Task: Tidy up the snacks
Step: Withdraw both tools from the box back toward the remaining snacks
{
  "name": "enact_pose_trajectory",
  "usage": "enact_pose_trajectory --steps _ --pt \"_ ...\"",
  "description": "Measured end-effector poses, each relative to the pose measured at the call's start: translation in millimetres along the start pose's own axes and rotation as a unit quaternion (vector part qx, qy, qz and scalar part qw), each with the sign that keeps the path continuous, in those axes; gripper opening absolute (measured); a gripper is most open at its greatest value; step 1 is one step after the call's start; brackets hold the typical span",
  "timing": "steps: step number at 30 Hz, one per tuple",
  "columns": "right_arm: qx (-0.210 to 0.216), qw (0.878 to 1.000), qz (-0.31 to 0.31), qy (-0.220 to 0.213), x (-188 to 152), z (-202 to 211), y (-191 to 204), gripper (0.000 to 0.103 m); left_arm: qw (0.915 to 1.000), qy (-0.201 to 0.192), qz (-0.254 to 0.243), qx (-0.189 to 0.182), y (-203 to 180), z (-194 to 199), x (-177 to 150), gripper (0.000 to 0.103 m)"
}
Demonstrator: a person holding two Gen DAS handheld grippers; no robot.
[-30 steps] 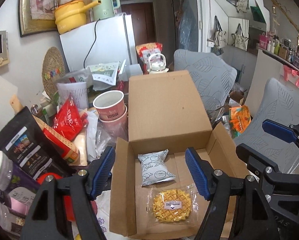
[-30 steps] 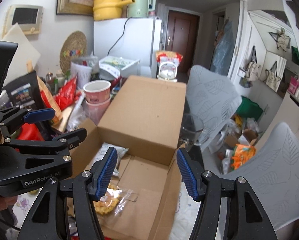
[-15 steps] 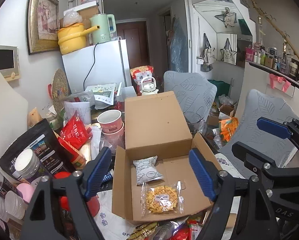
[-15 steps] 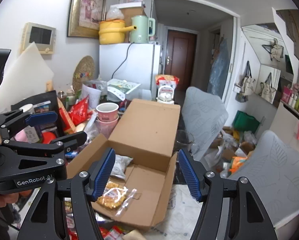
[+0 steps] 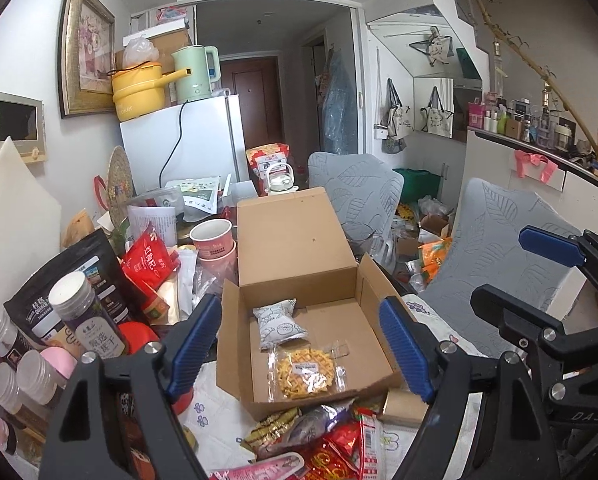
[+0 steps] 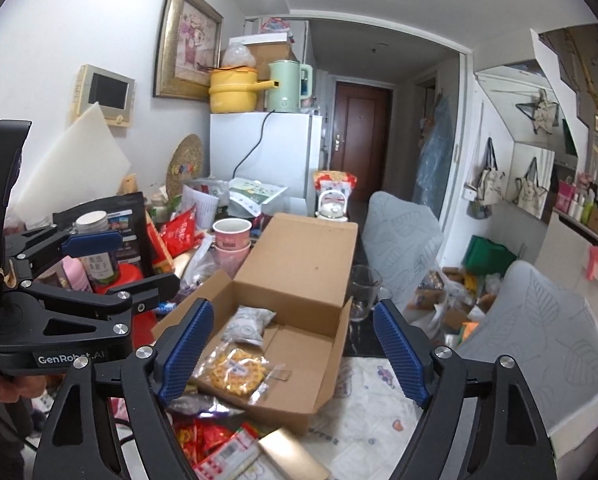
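1. An open cardboard box (image 5: pixel 331 320) sits on a cluttered surface (image 6: pixel 363 412), its lid flap standing up at the back.
2. Inside the box lie two snacks: a white pouch (image 5: pixel 279 322) near the back left corner, and a clear packet holding a yellow waffle (image 5: pixel 305 368) in front of it, the two just touching.
3. The left gripper (image 5: pixel 301 352) hovers above the box's near edge. Its blue-padded fingers (image 5: pixel 191 346) are wide apart, with nothing clamped between them (the jaws have just been opening).
4. The right gripper (image 6: pixel 293 354) hovers beside it, to the right, over the same box. Its fingers (image 6: pixel 399 354) are also spread wide and hold nothing; they too have just been opening.
5. In front of the box, at the bottom of both views, is a loose heap of snacks (image 5: pixel 331 444) in red, silver and gold wrappers, not yet boxed.
6. Left of the box stand two stacked pink cups (image 5: pixel 215 242), a red bag (image 5: pixel 149 260), a black pouch (image 5: pixel 87 280) and several white-capped jars (image 5: pixel 85 312).
7. Just right of the box, a clear glass (image 6: pixel 363 292) stands on the surface.
8. Behind all this is a white fridge (image 5: pixel 187 144) carrying a yellow pot (image 5: pixel 139 88) and a green kettle (image 5: pixel 195 72).
9. Two grey leaf-patterned chairs (image 5: pixel 355 196) stand on the right.
10. A person's hand (image 6: pixel 7 384) grips the left gripper's handle (seen at the left edge of the right wrist view).
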State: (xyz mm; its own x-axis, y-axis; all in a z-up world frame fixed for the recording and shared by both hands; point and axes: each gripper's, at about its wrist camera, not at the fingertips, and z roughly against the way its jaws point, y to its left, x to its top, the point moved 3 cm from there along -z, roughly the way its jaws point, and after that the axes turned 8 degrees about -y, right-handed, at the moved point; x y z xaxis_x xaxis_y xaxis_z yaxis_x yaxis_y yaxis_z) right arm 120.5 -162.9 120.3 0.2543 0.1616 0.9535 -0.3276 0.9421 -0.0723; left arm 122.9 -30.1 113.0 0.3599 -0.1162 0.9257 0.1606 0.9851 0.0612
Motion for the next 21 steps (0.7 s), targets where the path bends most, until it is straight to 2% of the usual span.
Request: enact_pose_trajectory --steps 10,21 --pt "0.004 1.0 -0.007 0.004 -27 26 10 0.084 0.9996 0.011 -0.002 -0.026 -3 27 -28 0.082" --pt "0.011 0.999 -0.03 0.041 -75 40 24 0.084 0.9987 0.024 -0.001 -0.045 -6 52 -67 0.082"
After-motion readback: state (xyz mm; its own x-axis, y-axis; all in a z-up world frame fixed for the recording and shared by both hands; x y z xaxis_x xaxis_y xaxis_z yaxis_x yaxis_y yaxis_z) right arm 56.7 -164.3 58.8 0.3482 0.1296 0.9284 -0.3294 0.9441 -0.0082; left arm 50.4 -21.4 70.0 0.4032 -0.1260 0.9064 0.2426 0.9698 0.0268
